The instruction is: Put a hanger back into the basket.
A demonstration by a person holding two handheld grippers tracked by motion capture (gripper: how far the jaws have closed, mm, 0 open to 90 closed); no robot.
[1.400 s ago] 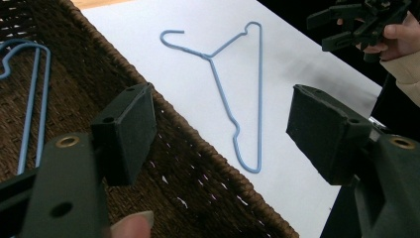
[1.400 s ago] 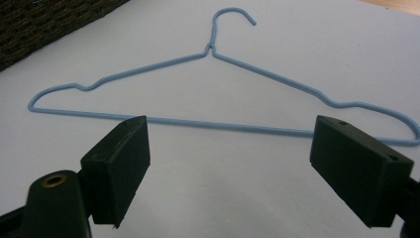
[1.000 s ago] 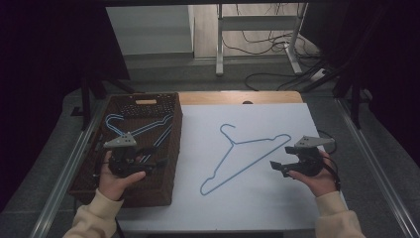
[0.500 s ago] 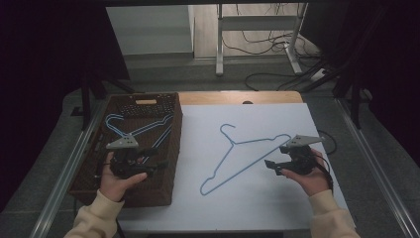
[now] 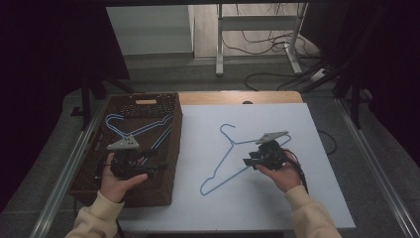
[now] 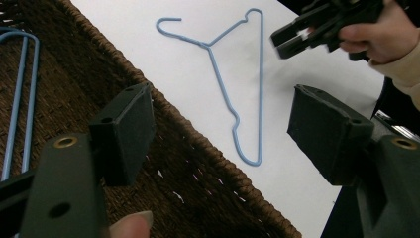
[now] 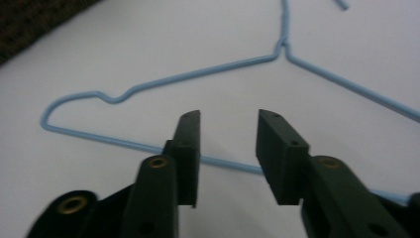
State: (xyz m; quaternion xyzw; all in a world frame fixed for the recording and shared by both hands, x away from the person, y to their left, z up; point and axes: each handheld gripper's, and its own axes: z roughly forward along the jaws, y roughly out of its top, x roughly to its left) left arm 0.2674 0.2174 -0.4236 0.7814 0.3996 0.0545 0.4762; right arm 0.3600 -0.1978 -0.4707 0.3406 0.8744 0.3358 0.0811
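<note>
Two hangers [image 5: 130, 126] are already lying in the basket [image 5: 171, 148], frame left. The right tongs [image 5: 249, 162] are narrowing around the tabletop hanger [image 5: 224, 159], not yet gripping; the left tongs [image 5: 161, 166] are waiting open, empty.

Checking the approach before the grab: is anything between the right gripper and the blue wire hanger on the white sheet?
Nothing visible. The right gripper has been closing its jaws; they straddle the bottom bar of the blue wire hanger lying alone on the white sheet, with bare sheet around it.
</note>
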